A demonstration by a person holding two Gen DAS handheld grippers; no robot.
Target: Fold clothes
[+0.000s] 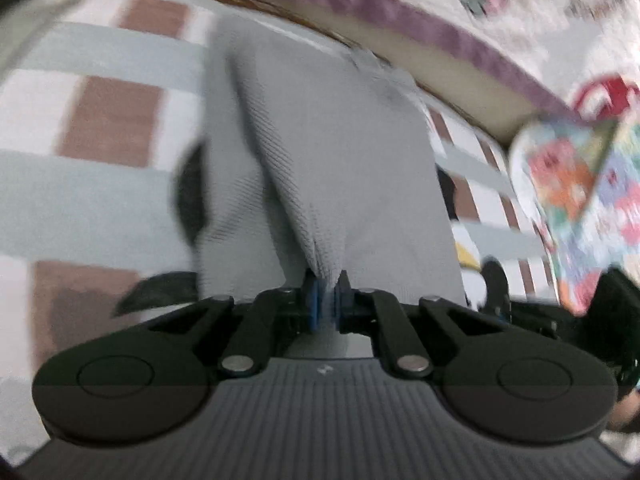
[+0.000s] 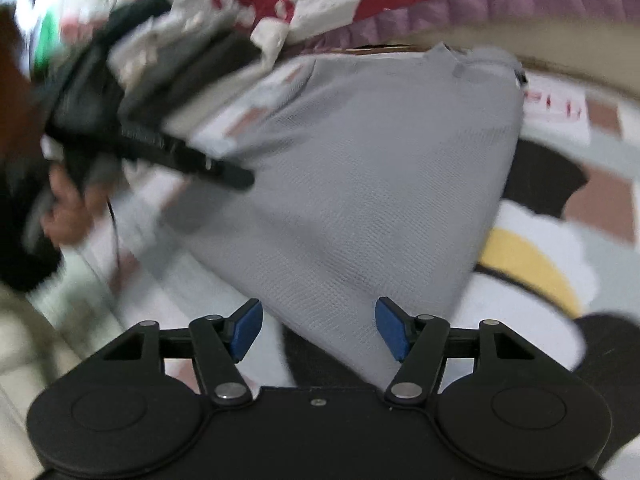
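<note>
- My left gripper (image 1: pixel 328 292) is clamped on the grey garment (image 1: pixel 320 160); its blue pads (image 1: pixel 316 304) are pressed together with a bunched fold of the knit cloth pinched between them
- From that pinch the grey garment runs away from the camera in long creases toward the far edge of the checked cover (image 1: pixel 108 120) it lies over, a pattern of brown, white and pale grey squares
- My right gripper (image 2: pixel 318 328) stands apart: its two blue pads (image 2: pixel 394 328) are spread wide, with a corner of the grey garment (image 2: pixel 360 160) lying between them; I can't tell whether either pad touches the cloth
- In the right wrist view the left gripper (image 2: pixel 236 176) shows as a blurred black body at the garment's left edge, with the person's hand (image 2: pixel 68 204) behind it
- A purple-edged quilt (image 1: pixel 460 40) with red prints runs across the top of both views, beyond the garment's far end
- A bright floral cloth (image 1: pixel 580 200) sits at the right of the left wrist view, beside the checked cover
- To the right of the garment in the right wrist view the cover carries a cartoon print (image 2: pixel 528 264) in black, white and yellow
- Both views are smeared by motion blur, so fine detail of the garment's far end is unclear
</note>
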